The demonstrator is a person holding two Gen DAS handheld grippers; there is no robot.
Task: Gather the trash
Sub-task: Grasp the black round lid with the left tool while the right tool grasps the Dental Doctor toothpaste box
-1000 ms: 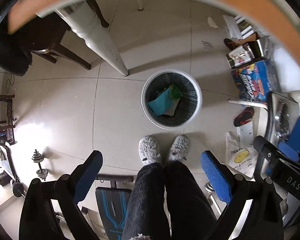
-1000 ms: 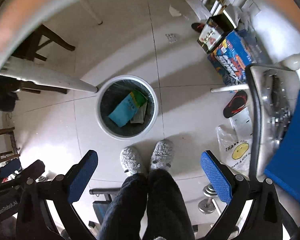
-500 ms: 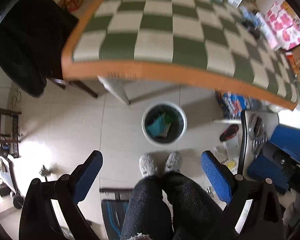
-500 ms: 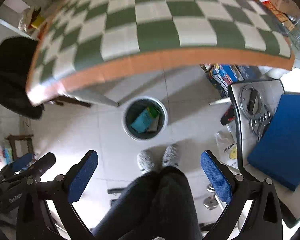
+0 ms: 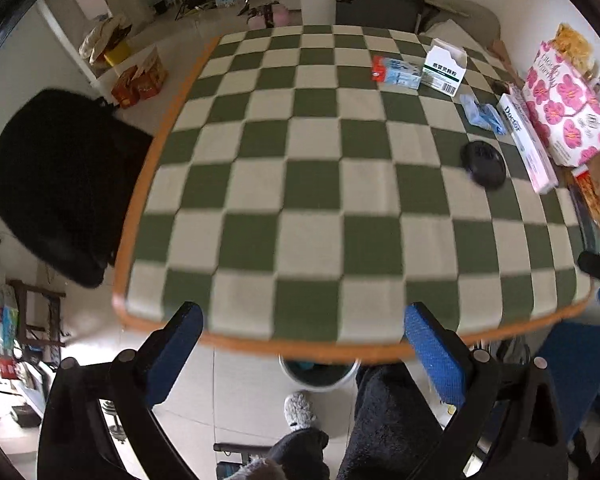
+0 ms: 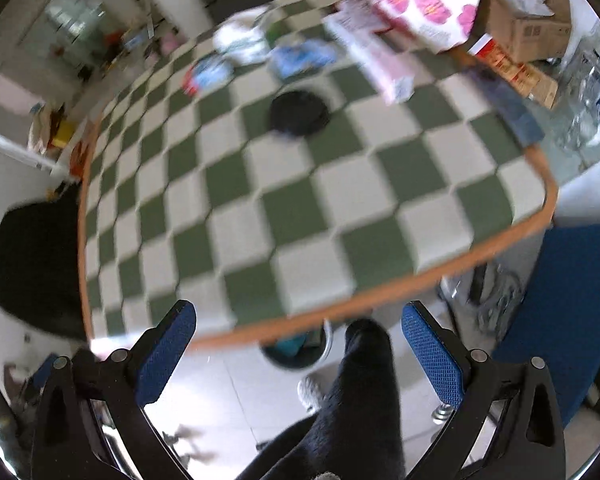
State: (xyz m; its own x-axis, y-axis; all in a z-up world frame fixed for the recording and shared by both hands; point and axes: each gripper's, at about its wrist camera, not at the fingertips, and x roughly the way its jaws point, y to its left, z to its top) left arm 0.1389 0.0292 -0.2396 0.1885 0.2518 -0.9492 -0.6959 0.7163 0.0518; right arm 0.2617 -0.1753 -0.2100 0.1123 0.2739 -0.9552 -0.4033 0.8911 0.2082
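1. Both pairs of fingers are spread wide and hold nothing: the left gripper [image 5: 300, 344] and the right gripper [image 6: 298, 340] each show two blue pads well apart, hanging just short of the near edge of the table [image 5: 300, 208].
2. Ahead of the left fingers [image 5: 176, 348] the green-and-white checked table top is bare for most of its depth.
3. Far ahead and to the right of those fingers lies the trash: a flat blue-and-red packet [image 5: 396, 74], a white carton with a barcode [image 5: 444, 68] just beside it, and a crumpled blue wrapper [image 5: 482, 114] nearer the right edge.
4. Nearer than the wrapper sits a round black lid-like disc [image 5: 483, 165]; what it is cannot be told.
5. A long white-and-pink box [image 5: 526, 148] and a package with pink flowers [image 5: 564, 104] line the right edge.
6. From the right wrist view, blurred, the disc [image 6: 299, 113] lies straight ahead of the right fingers [image 6: 430, 354], with the blue wrapper [image 6: 302, 56] beyond it.
7. Below and just behind the table edge, between the fingers, the rim of the waste bin [image 5: 318, 376] shows on the floor, beside the person's dark-trousered leg [image 5: 392, 420].
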